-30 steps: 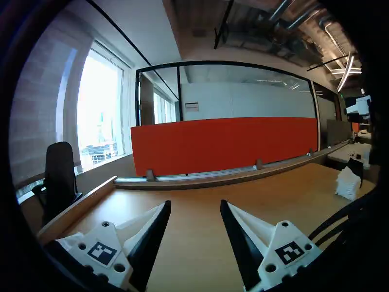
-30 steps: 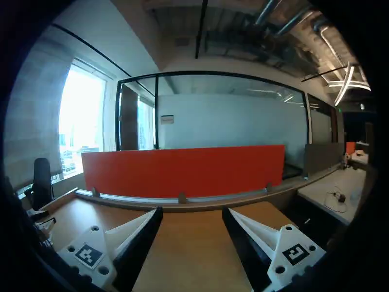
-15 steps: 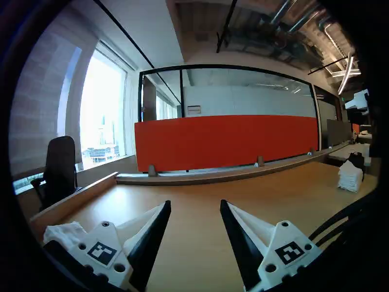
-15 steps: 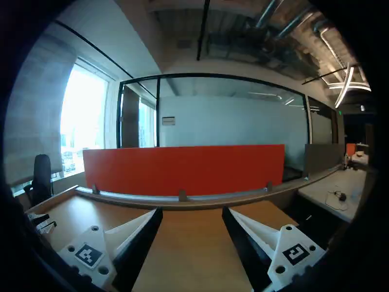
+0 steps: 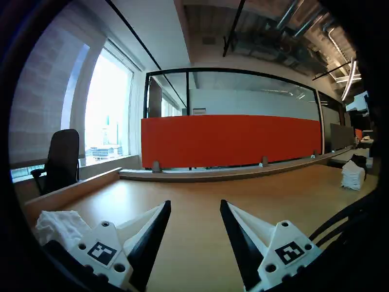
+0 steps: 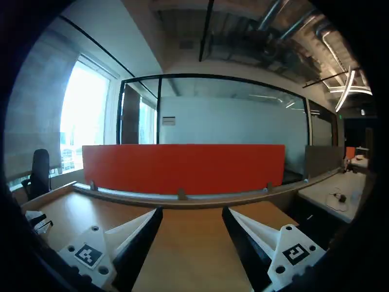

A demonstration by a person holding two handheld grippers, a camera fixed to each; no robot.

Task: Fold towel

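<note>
No legible text, small wall sign (image 6: 168, 120) too blurred to read, marker tags (image 5: 102, 253) bear patterns only

Wooden desk (image 5: 194, 192), orange divider (image 5: 228, 141), bright window (image 5: 109, 117), black chair (image 5: 63, 156), exposed ceiling pipes (image 5: 291, 22).

A wooden desk (image 5: 194, 194) stretches ahead of the jaws, bearing a crumpled white towel (image 5: 58, 226) just left of them and a folded white stack (image 5: 352, 175) far off to their right

Crumpled white towel (image 5: 57, 225) lying at left; folded towel stack (image 5: 353, 175) far right.
</note>
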